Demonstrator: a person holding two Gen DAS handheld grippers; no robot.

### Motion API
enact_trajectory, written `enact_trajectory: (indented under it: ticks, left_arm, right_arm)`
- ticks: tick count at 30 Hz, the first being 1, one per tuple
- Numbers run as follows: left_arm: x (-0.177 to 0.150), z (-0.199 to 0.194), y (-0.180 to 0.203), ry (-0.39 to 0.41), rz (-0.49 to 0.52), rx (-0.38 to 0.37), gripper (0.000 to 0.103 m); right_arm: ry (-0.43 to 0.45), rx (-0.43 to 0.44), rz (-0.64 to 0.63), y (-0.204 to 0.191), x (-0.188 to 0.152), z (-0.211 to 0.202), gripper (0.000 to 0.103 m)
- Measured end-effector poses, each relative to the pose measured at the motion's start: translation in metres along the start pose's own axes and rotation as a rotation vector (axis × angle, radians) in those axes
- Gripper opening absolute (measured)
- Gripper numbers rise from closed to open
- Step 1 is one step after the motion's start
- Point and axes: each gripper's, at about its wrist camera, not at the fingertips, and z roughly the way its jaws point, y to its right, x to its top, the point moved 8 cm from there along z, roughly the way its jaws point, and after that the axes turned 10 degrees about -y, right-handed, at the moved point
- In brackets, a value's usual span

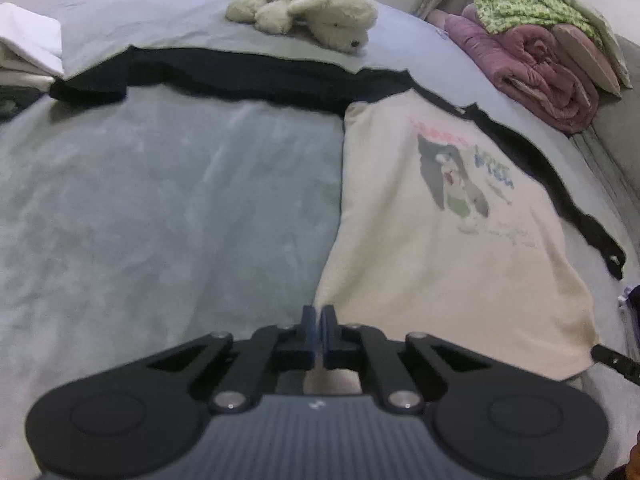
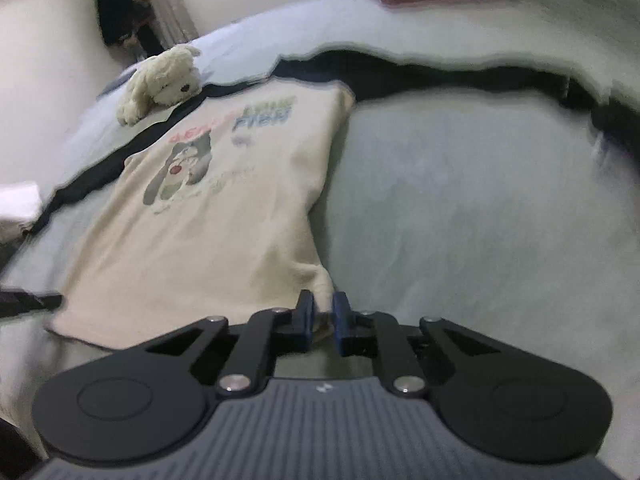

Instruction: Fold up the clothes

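A cream T-shirt (image 1: 460, 232) with black sleeves and a cartoon print lies flat on the grey bed sheet (image 1: 168, 200). One black sleeve (image 1: 240, 76) stretches across the bed to the left. My left gripper (image 1: 319, 314) is shut on the shirt's near hem corner. In the right wrist view the same shirt (image 2: 208, 216) lies to the left. My right gripper (image 2: 323, 304) is narrowly closed on the shirt's other hem corner (image 2: 320, 280). The right gripper's tip (image 1: 612, 356) shows at the shirt's far hem corner in the left view.
A white plush dog (image 1: 312, 12) lies at the head of the bed, also in the right wrist view (image 2: 160, 84). A rolled pink quilt (image 1: 536, 68) with green patterned cloth (image 1: 516, 0) sits at the right. Folded white cloth (image 1: 24, 48) lies at the left edge.
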Motion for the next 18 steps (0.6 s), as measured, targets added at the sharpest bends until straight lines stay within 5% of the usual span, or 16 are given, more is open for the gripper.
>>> enact_trajectory:
  ticks: [6, 12, 16, 18]
  left_arm:
    - [-0.005, -0.048, 0.017, 0.033, 0.059, -0.035, 0.002]
    - [-0.028, -0.001, 0.006, -0.074, 0.086, 0.077, 0.002]
    - [-0.026, -0.007, -0.001, -0.057, 0.102, 0.092, 0.002]
    - [-0.020, -0.011, -0.001, -0.046, 0.097, 0.075, 0.003]
  right_arm:
    - [0.095, -0.231, -0.339, -0.018, 0.012, -0.063, 0.010]
    - [-0.161, -0.241, -0.428, -0.006, -0.033, 0.002, 0.010]
    - [-0.160, -0.193, -0.392, 0.000, -0.033, 0.002, 0.012]
    - [-0.130, -0.142, -0.340, 0.004, -0.021, -0.007, 0.020]
